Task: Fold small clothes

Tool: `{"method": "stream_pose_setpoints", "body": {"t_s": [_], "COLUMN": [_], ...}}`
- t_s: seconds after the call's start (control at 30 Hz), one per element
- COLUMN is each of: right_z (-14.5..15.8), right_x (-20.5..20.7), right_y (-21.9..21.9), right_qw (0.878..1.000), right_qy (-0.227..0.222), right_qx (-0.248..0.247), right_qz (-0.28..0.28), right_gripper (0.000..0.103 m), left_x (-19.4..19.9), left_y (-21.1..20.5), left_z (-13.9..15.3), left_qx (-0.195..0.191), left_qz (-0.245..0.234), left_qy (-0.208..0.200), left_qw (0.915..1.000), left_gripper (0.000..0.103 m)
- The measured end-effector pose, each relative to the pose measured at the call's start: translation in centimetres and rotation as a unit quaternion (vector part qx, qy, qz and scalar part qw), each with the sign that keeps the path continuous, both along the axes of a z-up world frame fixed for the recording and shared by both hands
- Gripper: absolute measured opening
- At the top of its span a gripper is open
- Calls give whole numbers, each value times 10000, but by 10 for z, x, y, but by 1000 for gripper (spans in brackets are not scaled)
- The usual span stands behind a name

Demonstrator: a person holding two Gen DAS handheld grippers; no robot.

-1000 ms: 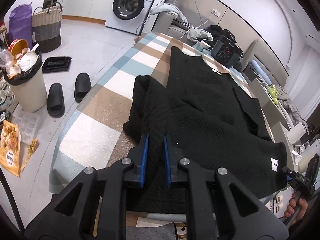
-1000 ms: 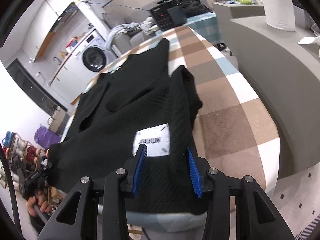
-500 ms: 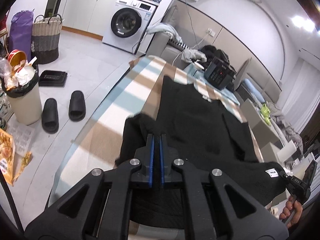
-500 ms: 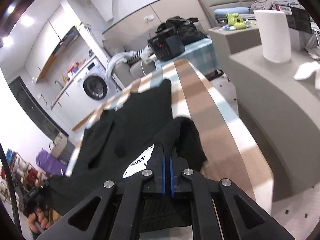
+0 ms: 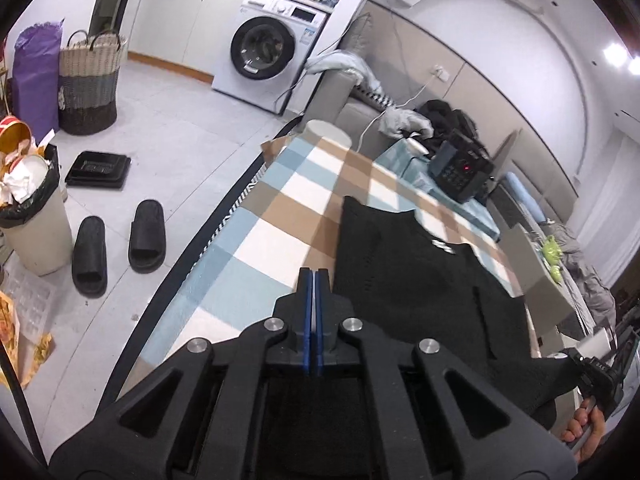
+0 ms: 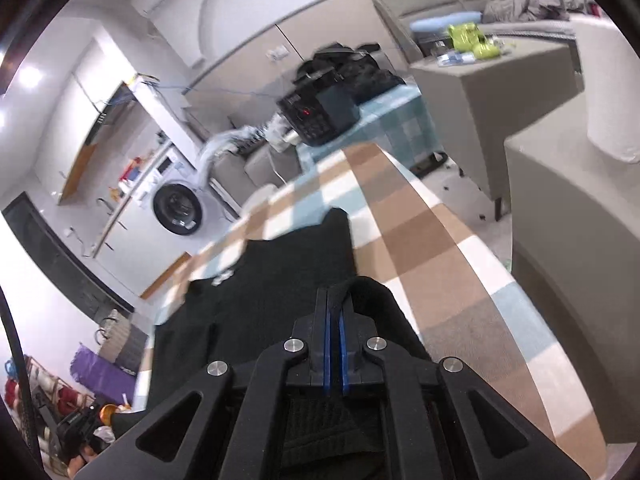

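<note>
We start at the left gripper [image 5: 313,280], whose blue pads are pressed flat together. Black fabric shows under its frame, and the black garment [image 5: 404,280] stretches away to its right, so it seems to have a corner pinched, though the cloth at the tips themselves is hard to make out. The right gripper [image 6: 333,300] is likewise closed down to a thin slit, and here we see a fold of the same garment [image 6: 280,276] bunched around and between its fingertips, so it is clamped on the cloth.

From both grippers the garment runs forward and lies spread on the checked blanket [image 5: 296,216] of brown, white and pale blue squares that covers the table. Its far edge, with a small white label [image 5: 443,245], sits about halfway up the blanket. In the left view the garment lies to the right of the gripper; in the right view it lies ahead and to the left, with bare blanket [image 6: 432,248] to the right.

At the right edge of the left view we see the person's hand [image 5: 586,438] around the handle of the other gripper.

Beyond the garment a black device [image 5: 460,170] with a red light stands at the far end of the table. Farther out are a washing machine [image 5: 264,52], a pair of black slippers [image 5: 118,248], a woven basket [image 5: 88,88] and a full bin [image 5: 32,224] on the floor.
</note>
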State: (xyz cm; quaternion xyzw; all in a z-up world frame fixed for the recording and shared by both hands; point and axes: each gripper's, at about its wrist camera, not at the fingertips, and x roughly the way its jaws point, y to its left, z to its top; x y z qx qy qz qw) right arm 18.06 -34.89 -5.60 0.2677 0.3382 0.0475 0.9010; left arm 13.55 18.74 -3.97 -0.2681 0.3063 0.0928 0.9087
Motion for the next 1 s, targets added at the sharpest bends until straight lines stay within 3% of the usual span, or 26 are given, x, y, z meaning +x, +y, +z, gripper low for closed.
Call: {"method": "stream_pose_setpoints", "body": {"t_s": [0.1, 0.2, 0.27, 0.4, 0.47, 0.63, 0.77, 0.93, 1.0], "right_z": [-23, -33, -35, -33, -32, -40, -42, -40, -38], "right_x": [14, 5, -6, -30, -36, -36, -35, -39, -42], "right_y": [-4, -13, -19, -24, -25, -29, -23, -24, -26], "right_qw": [9987, 9973, 9968, 9968, 9970, 9969, 9976, 9975, 9974], "right_qy": [499, 677, 678, 585, 544, 558, 535, 543, 472], "right_qx": [64, 269, 407, 498, 472, 521, 399, 399, 488], "right_qz": [32, 89, 102, 217, 268, 194, 198, 199, 230], "right_gripper": [4, 14, 32, 37, 39, 39, 21, 10, 10], "left_x": [15, 14, 7, -20, -33, -54, -58, -54, -51], "left_y": [6, 8, 10, 12, 9, -3, -18, -30, -32], "left_z": [-17, -30, -35, -39, -40, -43, -49, -57, -58], "left_qx": [-97, -181, -264, -384, -437, -525, -611, -657, -683], "left_qz": [46, 61, 31, 99, 36, -168, -419, -509, -531], "left_qy": [242, 401, 453, 407, 408, 403, 444, 486, 432], "left_qw": [9996, 9990, 9986, 9984, 9982, 9977, 9963, 9954, 9953], "left_gripper": [0, 1, 16, 37, 37, 39, 39, 39, 27]}}
